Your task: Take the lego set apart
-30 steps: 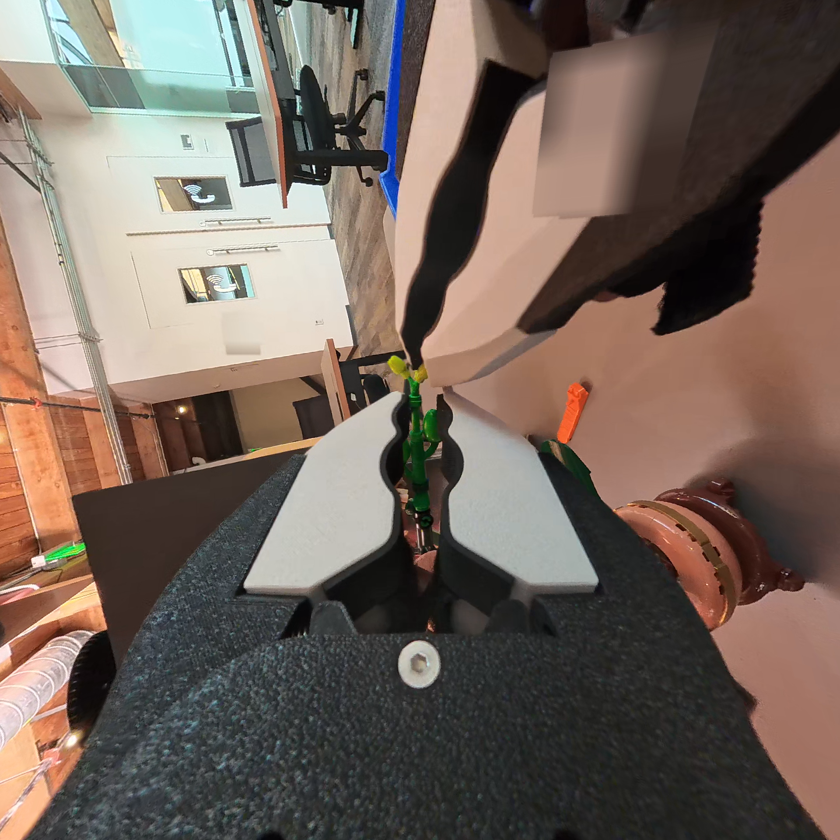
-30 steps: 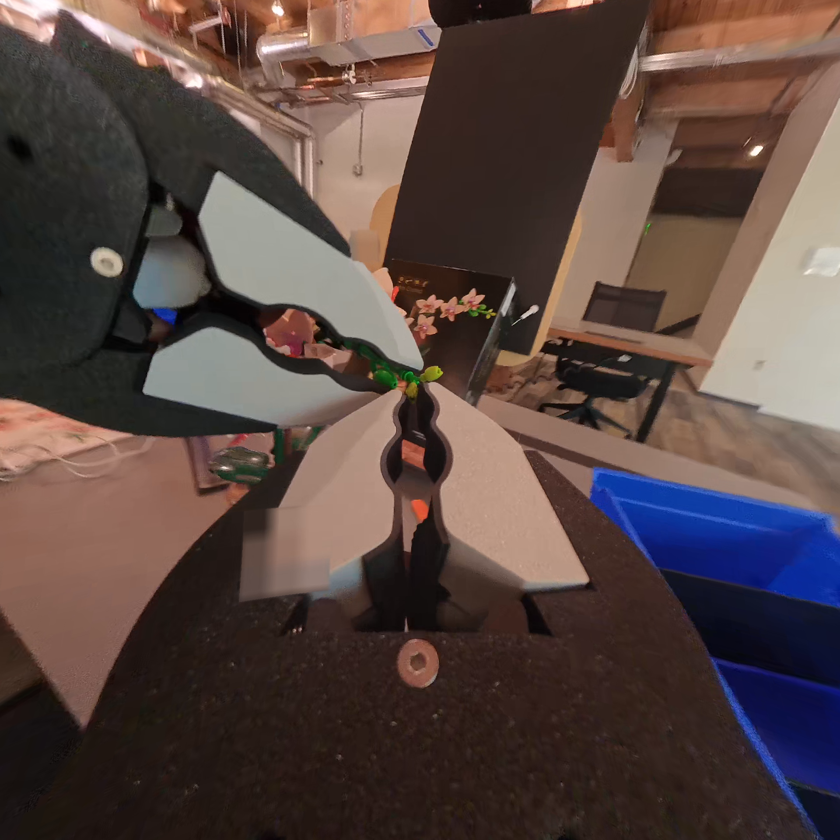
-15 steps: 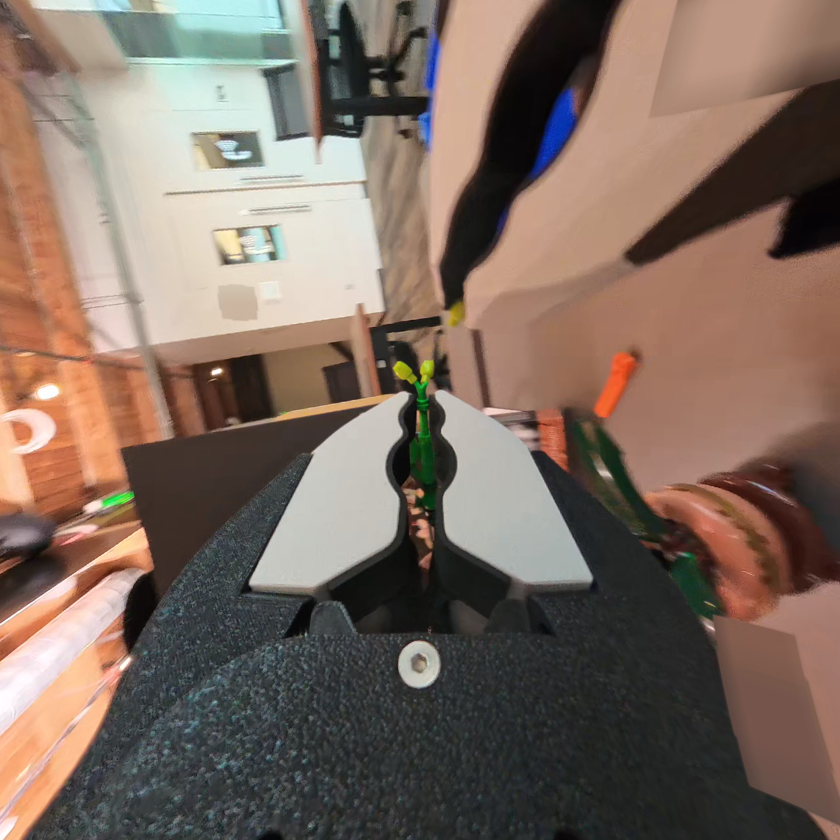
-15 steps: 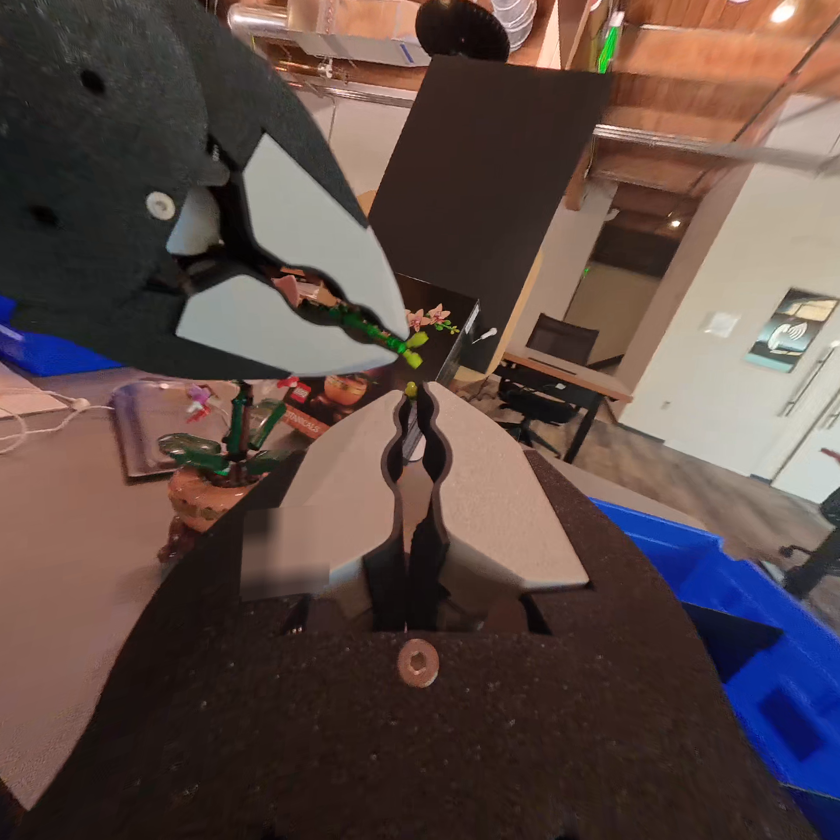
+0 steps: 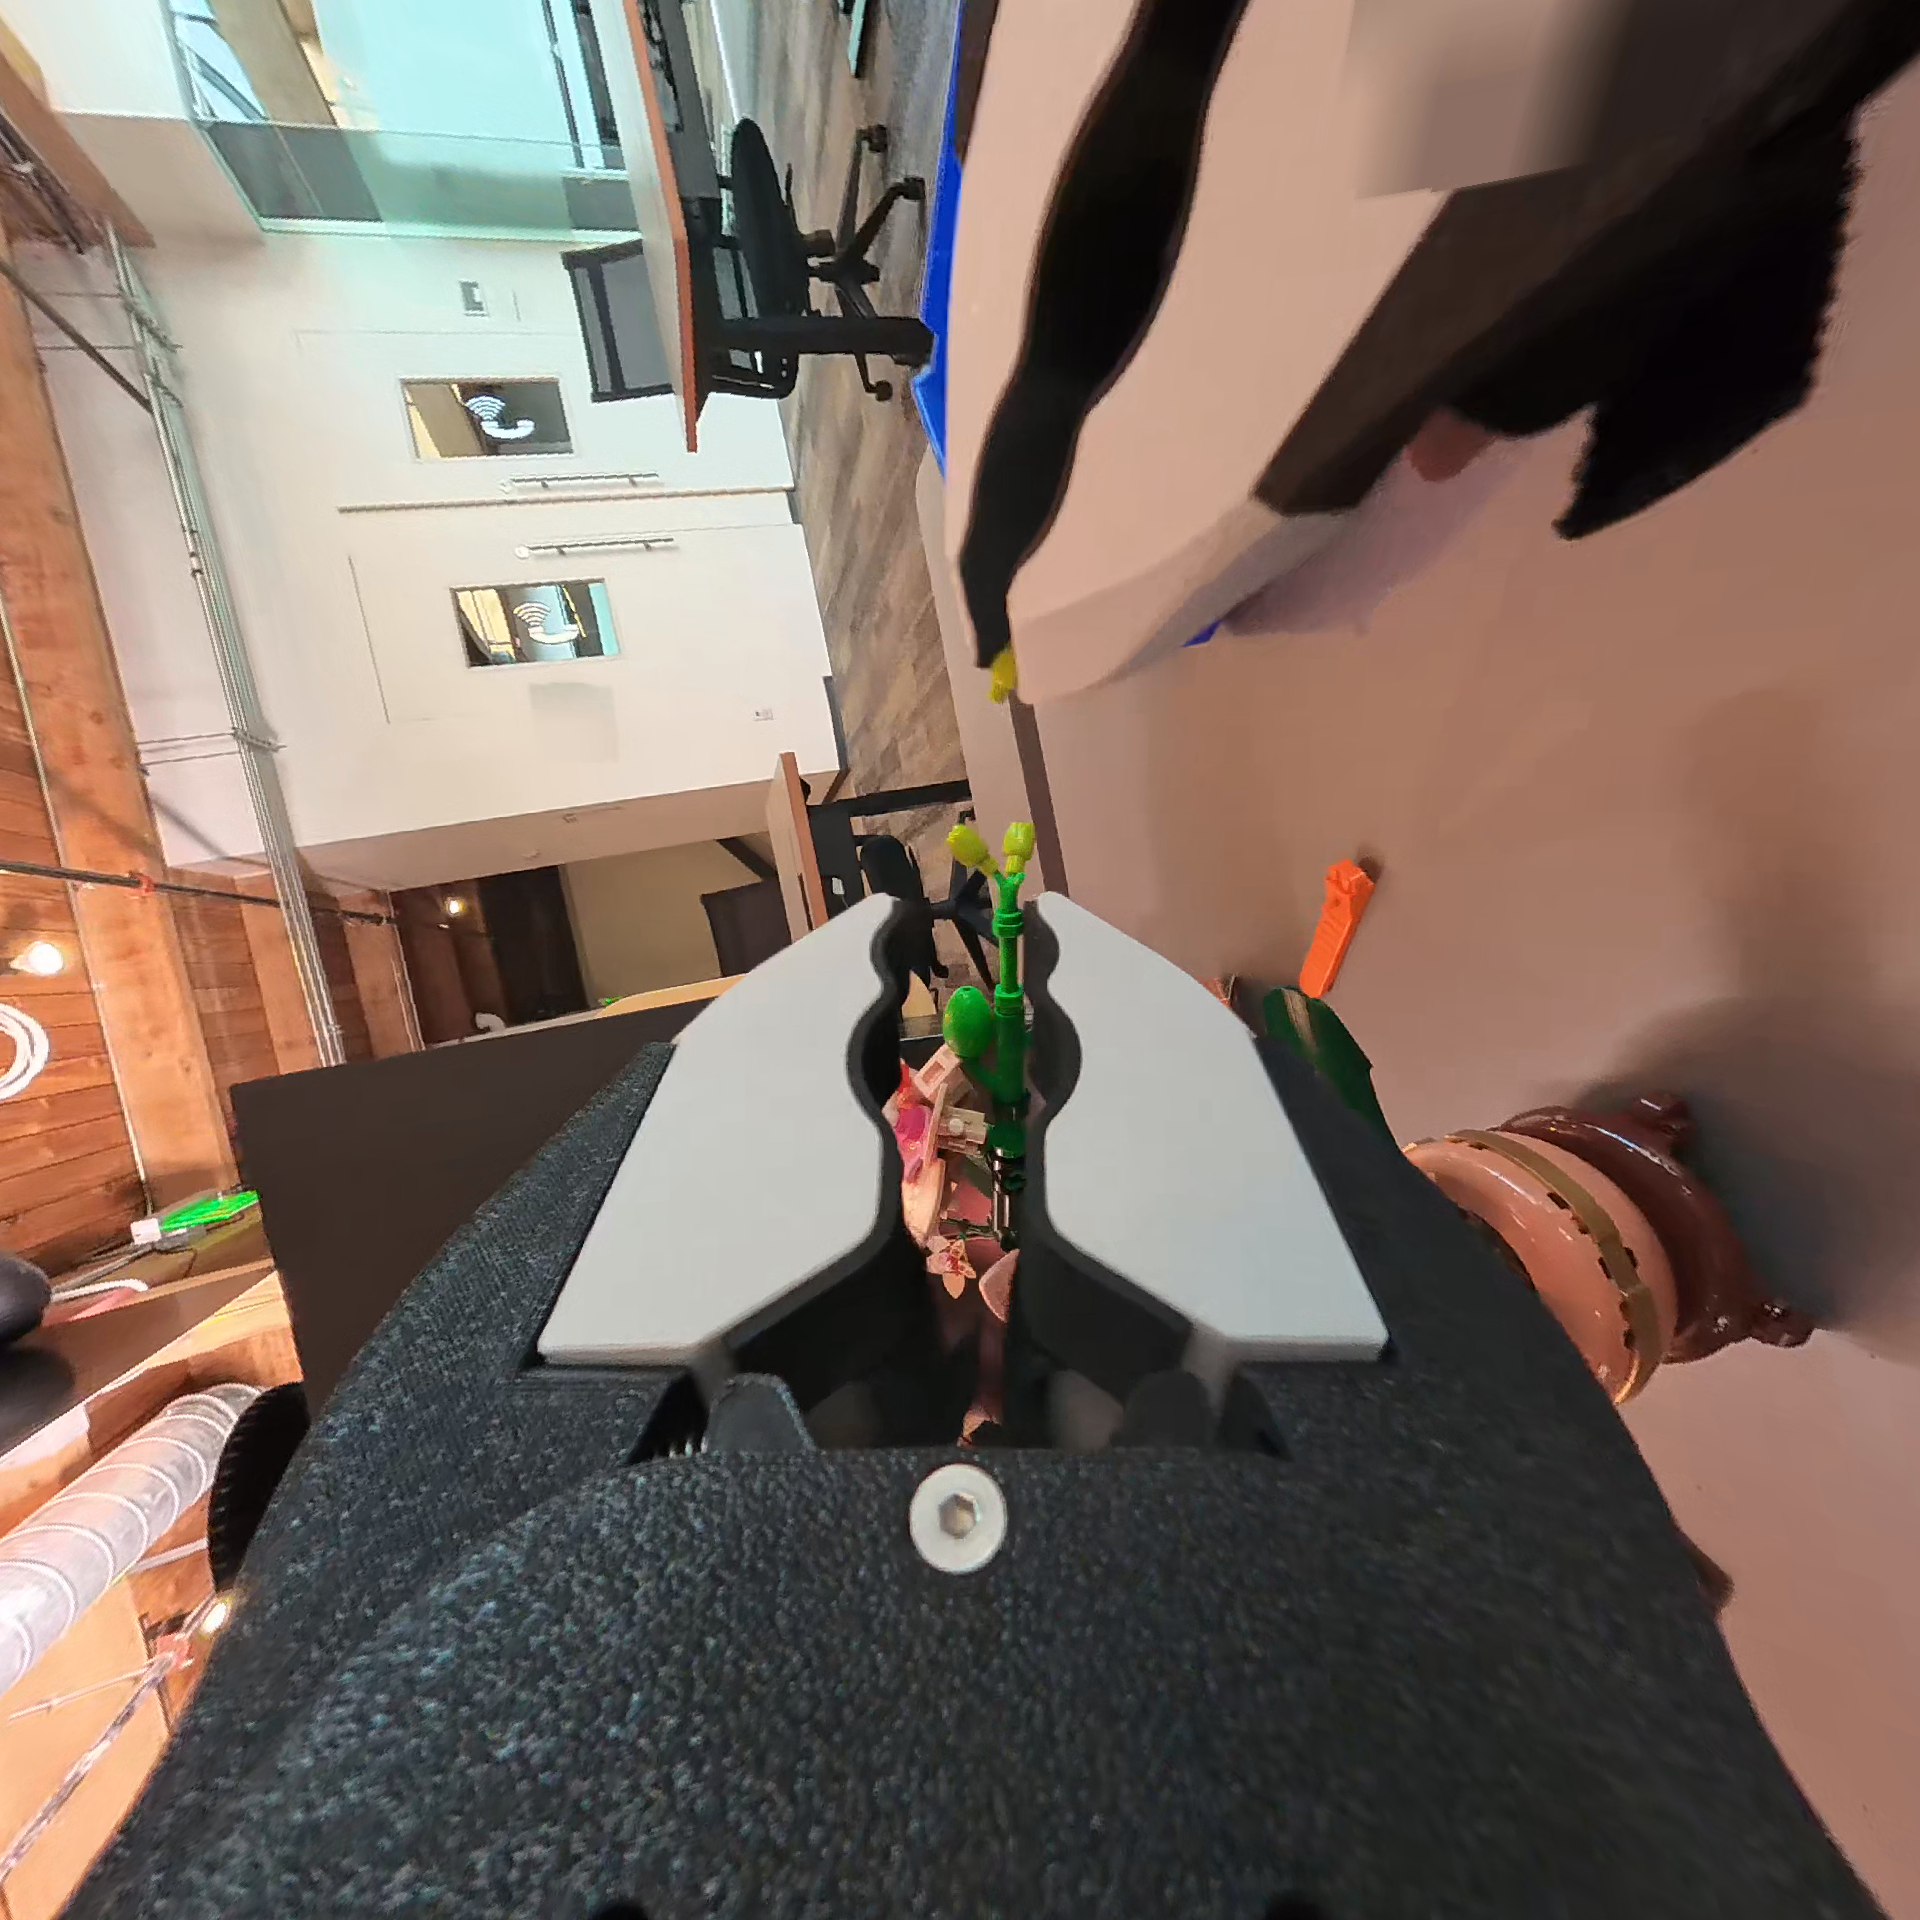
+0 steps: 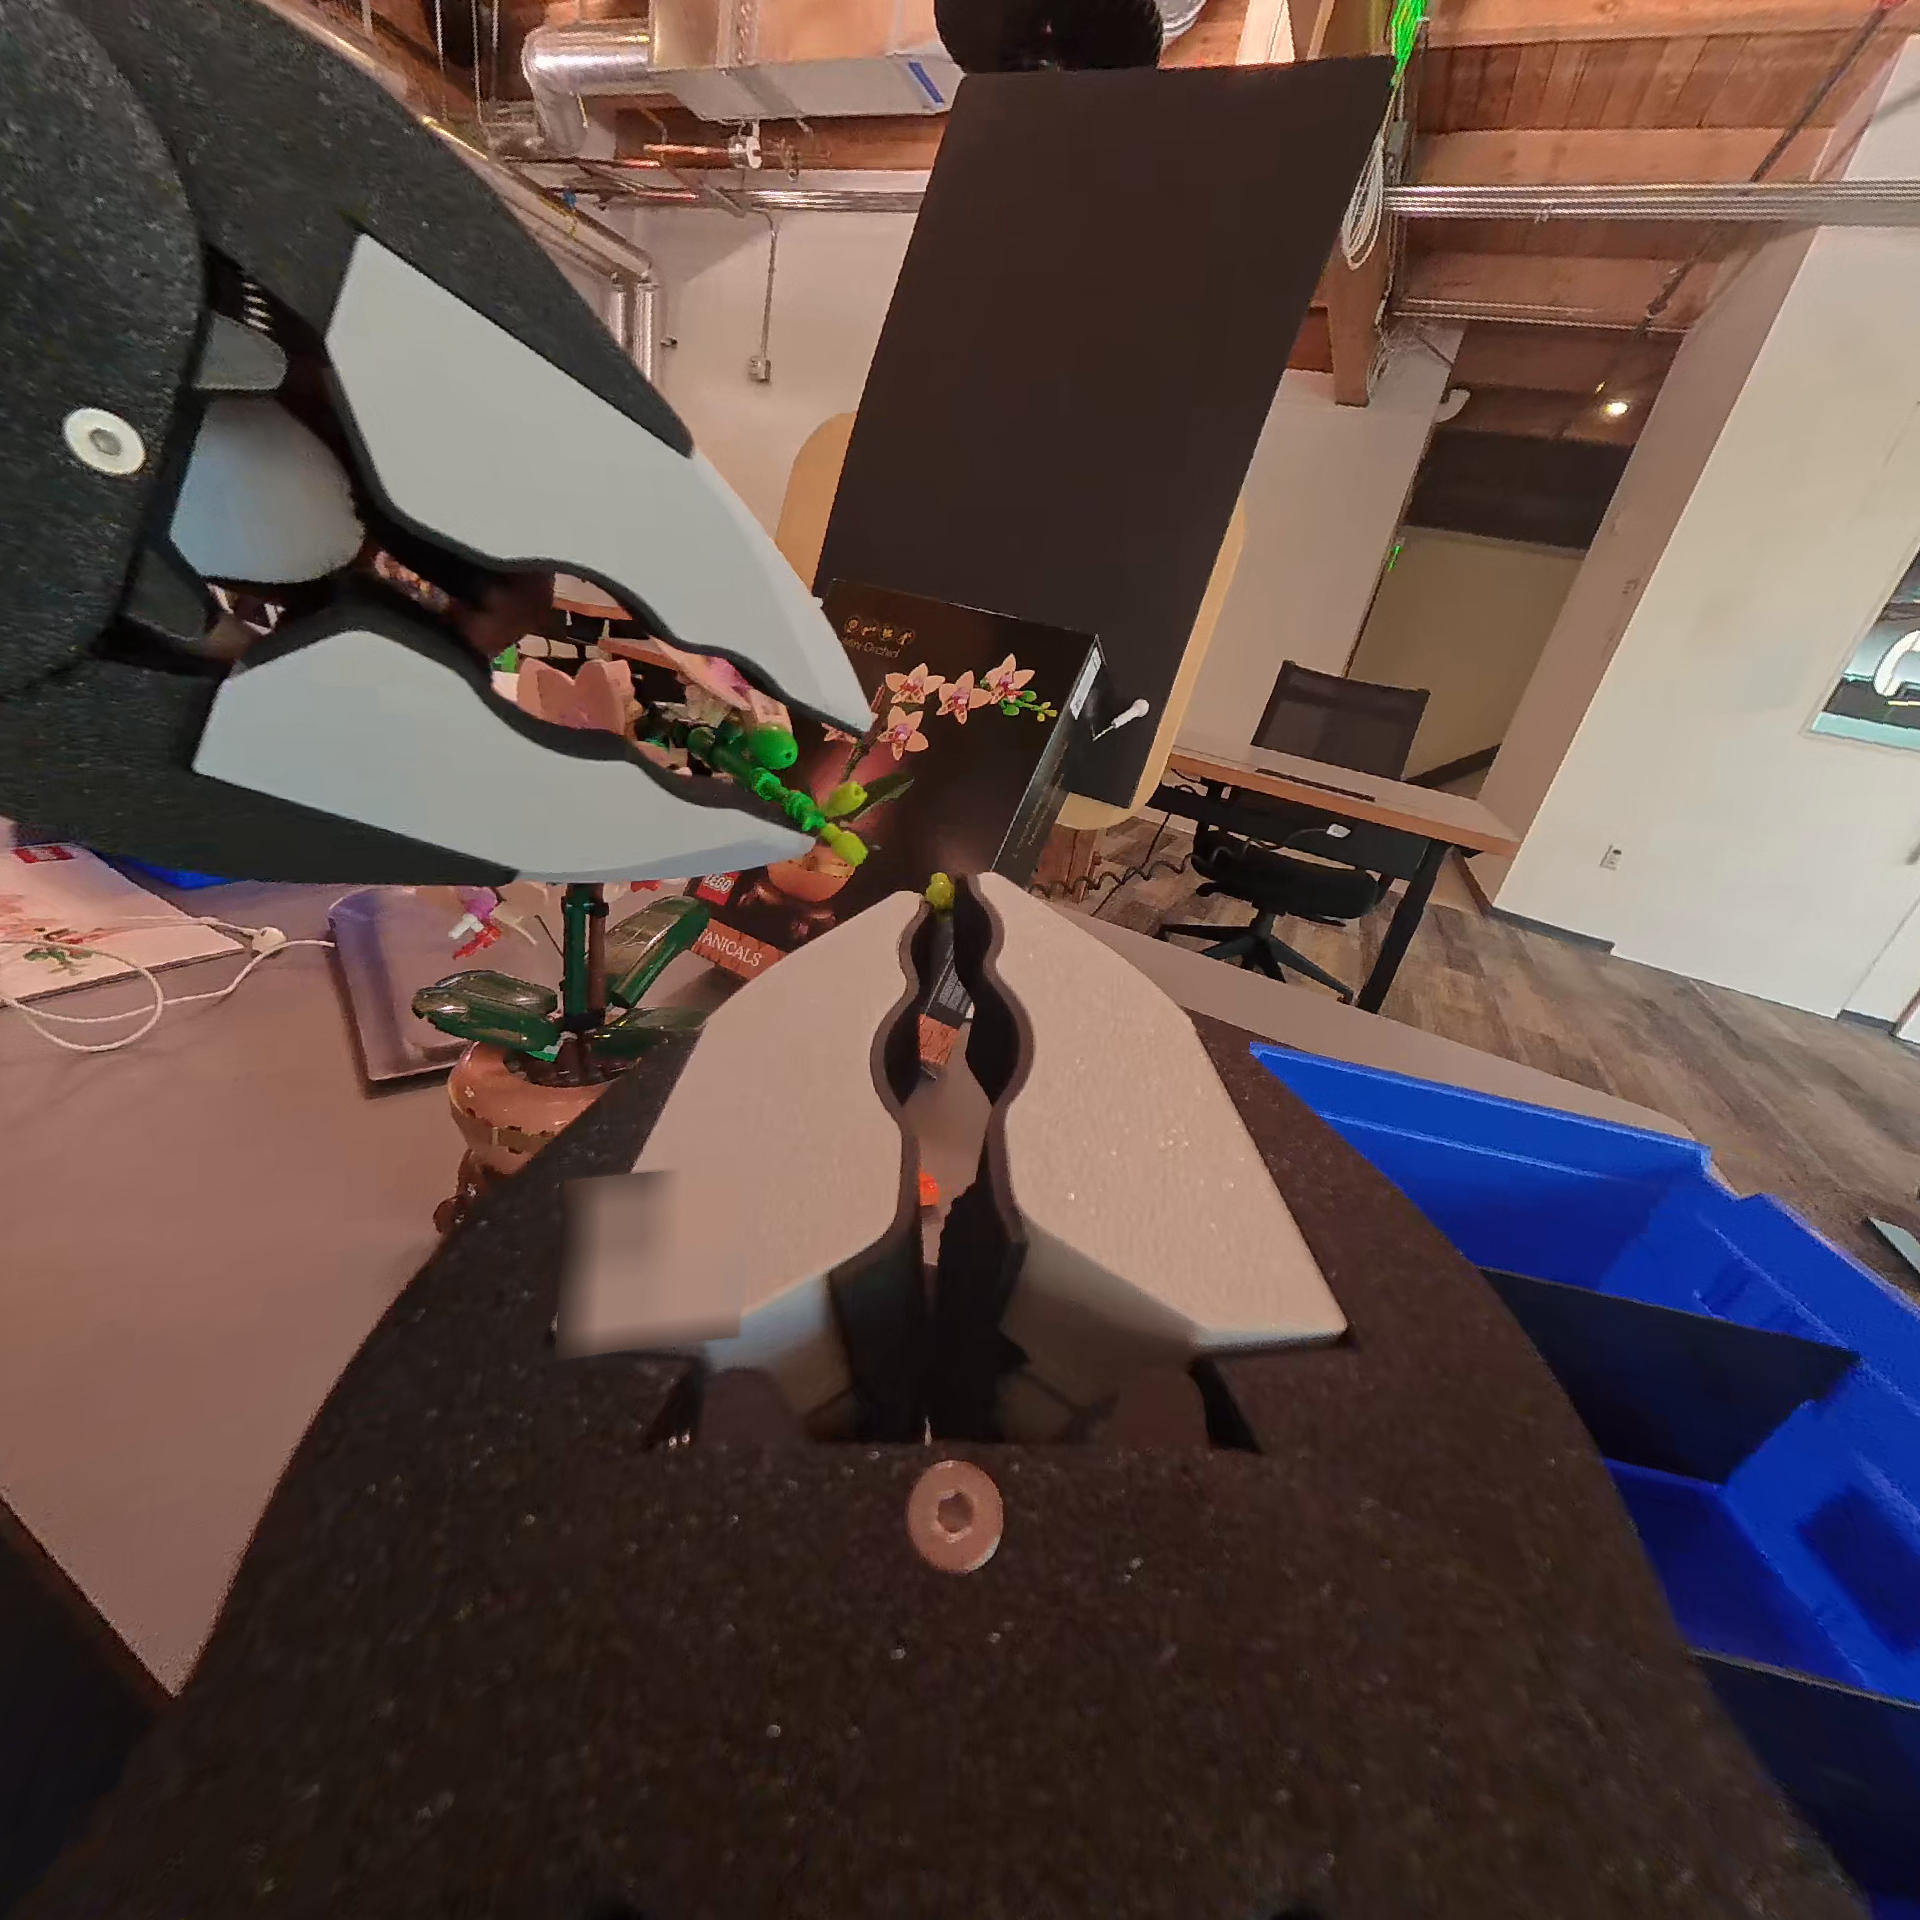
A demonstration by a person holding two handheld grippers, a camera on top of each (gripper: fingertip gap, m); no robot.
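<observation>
My left gripper (image 5: pixel 966 909) is shut on a green lego flower stem (image 5: pixel 1006 997) with two yellow-green buds at its tip and pink blossoms deeper between the jaws. The stem lies against one finger and the jaws stand a little apart. In the right wrist view the left gripper (image 6: pixel 836 784) holds the stem (image 6: pixel 764 779) in the air at the upper left. My right gripper (image 6: pixel 951 894) is shut on one small yellow-green bud (image 6: pixel 938 891), just apart from the stem tip. It also shows in the left wrist view (image 5: pixel 992 644) with the bud (image 5: pixel 1000 675).
The tan and brown lego pot (image 6: pixel 509 1091) with dark green leaves stands on the grey table (image 6: pixel 156 1195); it also shows in the left wrist view (image 5: pixel 1558 1236). An orange brick separator (image 5: pixel 1335 925) lies nearby. A blue bin (image 6: pixel 1662 1247) is at the right, the set's box (image 6: pixel 966 727) behind. The tips of one gripper are about 4 cm away from the tips of the other.
The right gripper has come away from the stem tip with one yellow-green bud in its jaws. The left gripper's jaws stand slightly wider around the stem.
</observation>
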